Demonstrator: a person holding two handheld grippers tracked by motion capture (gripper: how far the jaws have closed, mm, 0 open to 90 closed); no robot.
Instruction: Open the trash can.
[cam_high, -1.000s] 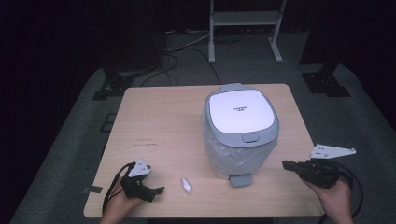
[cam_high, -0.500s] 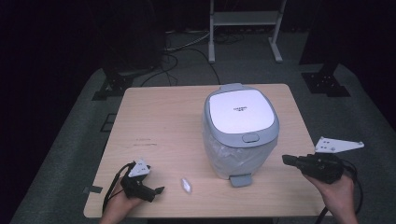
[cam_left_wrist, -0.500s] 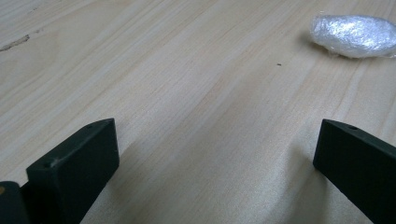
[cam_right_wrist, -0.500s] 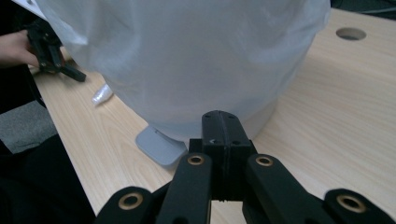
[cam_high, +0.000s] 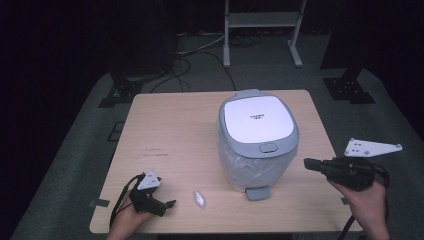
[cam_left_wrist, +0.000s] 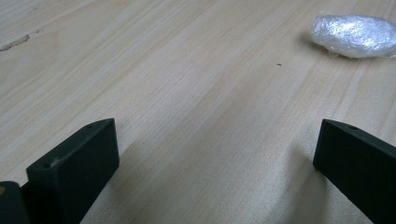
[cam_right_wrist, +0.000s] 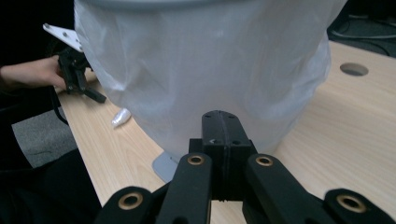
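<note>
A grey and white pedal bin (cam_high: 257, 140) with a plastic liner stands on the wooden table (cam_high: 175, 135), lid down, its pedal (cam_high: 258, 192) facing the front edge. A small crumpled plastic wad (cam_high: 199, 198) (cam_left_wrist: 354, 36) lies left of the pedal. My left gripper (cam_high: 170, 204) rests on the table near the front left corner, jaws wide open and empty, the wad a short way ahead of them. My right gripper (cam_high: 309, 164) hovers at the table's right edge, jaws shut together with nothing between them, pointing at the bin's liner (cam_right_wrist: 205, 70).
A cable hole (cam_right_wrist: 353, 69) pierces the tabletop beyond the bin. The other hand and its gripper (cam_right_wrist: 77, 74) appear left of the bin in the right gripper view. Grey floor, black stands and a white frame (cam_high: 260, 30) surround the table.
My right gripper has risen a little and shifted slightly right, still shut. The left gripper, wad and bin have not moved.
</note>
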